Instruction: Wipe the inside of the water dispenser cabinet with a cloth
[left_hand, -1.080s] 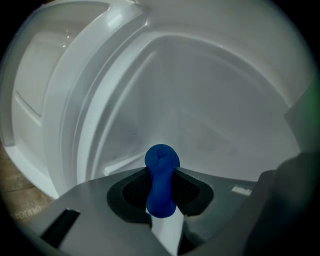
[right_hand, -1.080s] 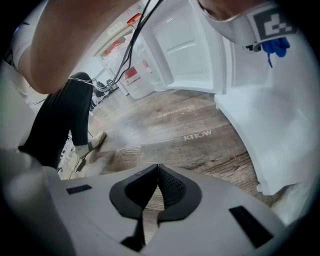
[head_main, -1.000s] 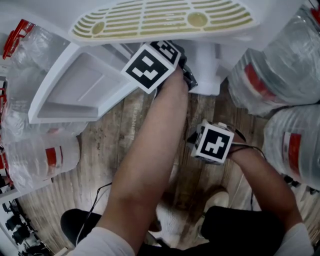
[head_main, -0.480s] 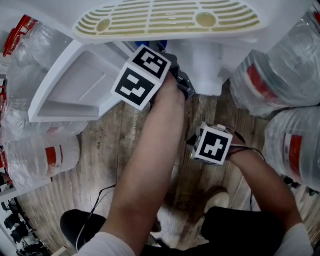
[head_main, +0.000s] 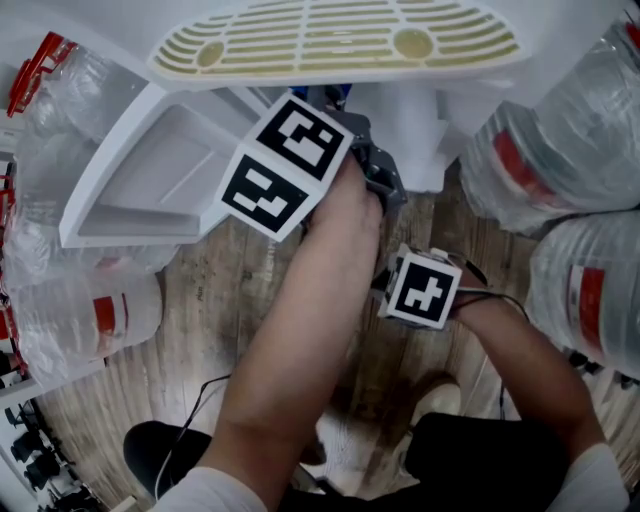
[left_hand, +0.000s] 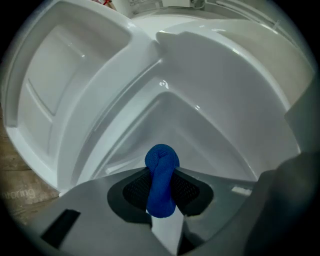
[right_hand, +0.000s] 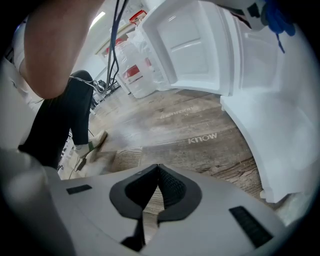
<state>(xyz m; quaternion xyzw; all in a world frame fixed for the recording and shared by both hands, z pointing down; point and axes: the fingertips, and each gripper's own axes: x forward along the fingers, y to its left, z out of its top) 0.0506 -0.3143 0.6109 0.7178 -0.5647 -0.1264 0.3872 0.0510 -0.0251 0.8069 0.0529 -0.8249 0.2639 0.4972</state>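
Wiping the inner walls of the water dispenser cabinet (left_hand: 210, 95) appears to be the step in hand. To do it well, the bunched cloth (left_hand: 161, 162) probably needs pressing firmly against the white wall and drawing in overlapping strokes into the corners, without loosening the pinch. The left hand-held gripper (left_hand: 161, 176), at the cabinet's opening, is clamped on the blue cloth, whose rolled end pokes toward the interior without visibly touching it. The right hand-held gripper (right_hand: 156, 176), outside the cabinet above the wooden floor (right_hand: 190, 125), has its jaws pressed together on nothing.
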